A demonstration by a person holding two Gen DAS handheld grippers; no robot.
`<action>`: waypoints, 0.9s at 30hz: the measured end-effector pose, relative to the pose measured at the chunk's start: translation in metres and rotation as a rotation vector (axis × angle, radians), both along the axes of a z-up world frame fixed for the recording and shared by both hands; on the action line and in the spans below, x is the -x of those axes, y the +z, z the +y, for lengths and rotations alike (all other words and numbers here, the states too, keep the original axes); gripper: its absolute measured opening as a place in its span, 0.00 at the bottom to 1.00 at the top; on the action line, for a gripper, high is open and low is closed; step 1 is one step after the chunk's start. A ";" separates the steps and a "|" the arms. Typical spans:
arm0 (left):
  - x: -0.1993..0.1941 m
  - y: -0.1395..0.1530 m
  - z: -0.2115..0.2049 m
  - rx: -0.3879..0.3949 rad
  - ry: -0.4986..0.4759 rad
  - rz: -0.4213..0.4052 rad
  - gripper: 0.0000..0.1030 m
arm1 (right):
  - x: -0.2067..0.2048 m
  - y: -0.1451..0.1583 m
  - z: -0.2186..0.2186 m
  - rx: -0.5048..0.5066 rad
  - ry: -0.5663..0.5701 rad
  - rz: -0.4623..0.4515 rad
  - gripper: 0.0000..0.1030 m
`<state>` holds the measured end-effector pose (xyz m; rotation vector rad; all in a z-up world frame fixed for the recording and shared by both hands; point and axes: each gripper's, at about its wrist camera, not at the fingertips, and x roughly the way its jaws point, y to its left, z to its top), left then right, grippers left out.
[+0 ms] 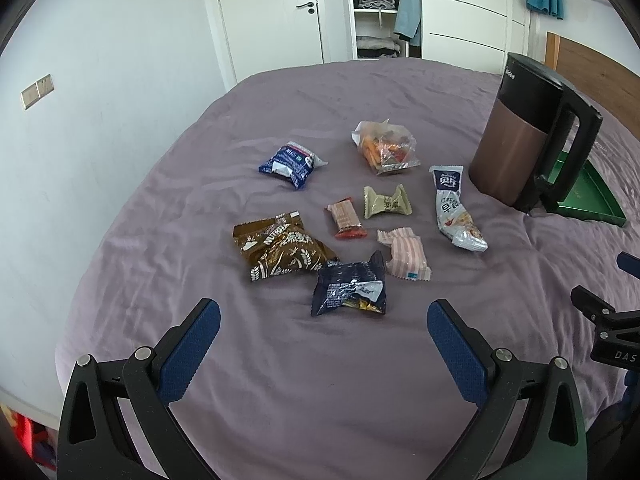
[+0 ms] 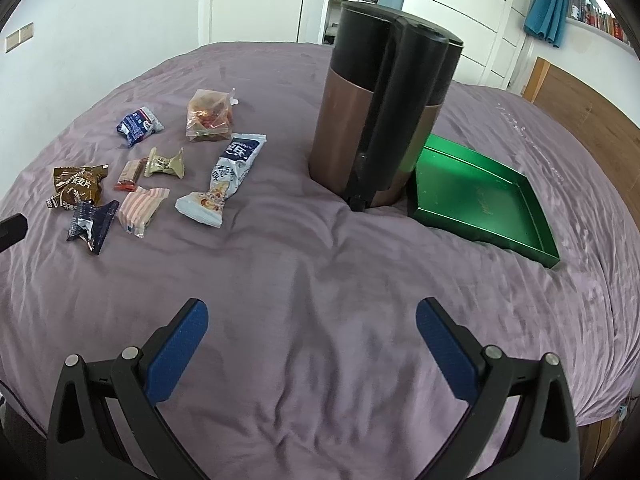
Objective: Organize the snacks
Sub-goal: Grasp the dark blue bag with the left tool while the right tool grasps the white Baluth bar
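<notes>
Several snack packets lie on the purple bedsheet (image 1: 320, 380): a dark blue packet (image 1: 349, 290) nearest my left gripper (image 1: 323, 312), a brown packet (image 1: 282, 251), a pink striped packet (image 1: 407, 255), a long white-and-blue packet (image 1: 454, 207), a clear bag of orange snacks (image 1: 386, 147) and a blue packet (image 1: 291, 164). My left gripper is open and empty, just short of the dark blue packet. My right gripper (image 2: 312, 314) is open and empty over bare sheet. A green tray (image 2: 480, 204) lies to the right, empty.
A brown and black kettle (image 2: 376, 120) stands between the snacks and the green tray, touching the tray's left edge. The bed's left edge meets a white wall. A wooden headboard (image 2: 592, 120) is at the right. A wardrobe and door stand beyond the bed.
</notes>
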<state>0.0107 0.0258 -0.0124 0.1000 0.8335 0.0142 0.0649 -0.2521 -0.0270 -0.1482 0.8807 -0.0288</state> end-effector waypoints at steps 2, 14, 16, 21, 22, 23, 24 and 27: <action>-0.002 -0.004 0.006 0.003 0.008 0.009 0.99 | -0.002 0.000 0.004 -0.004 0.011 0.004 1.00; -0.024 -0.028 0.085 0.014 0.148 0.075 0.99 | -0.026 -0.005 0.034 -0.077 0.080 0.011 1.00; -0.025 -0.031 0.086 0.029 0.137 0.083 0.99 | -0.031 -0.007 0.039 -0.085 0.091 0.011 1.00; -0.032 -0.040 0.058 0.031 0.051 0.111 0.99 | -0.050 -0.014 0.049 -0.100 0.112 0.019 1.00; -0.036 -0.042 0.048 0.031 0.030 0.118 0.99 | -0.055 -0.015 0.050 -0.102 0.116 0.019 1.00; -0.039 -0.044 0.040 0.033 0.015 0.124 0.99 | -0.060 -0.015 0.051 -0.103 0.118 0.017 1.00; -0.042 -0.046 0.032 0.035 0.001 0.130 0.99 | -0.064 -0.016 0.051 -0.106 0.119 0.016 1.00; -0.056 -0.055 0.011 0.026 -0.033 0.151 0.99 | -0.080 -0.017 0.051 -0.116 0.122 0.013 1.00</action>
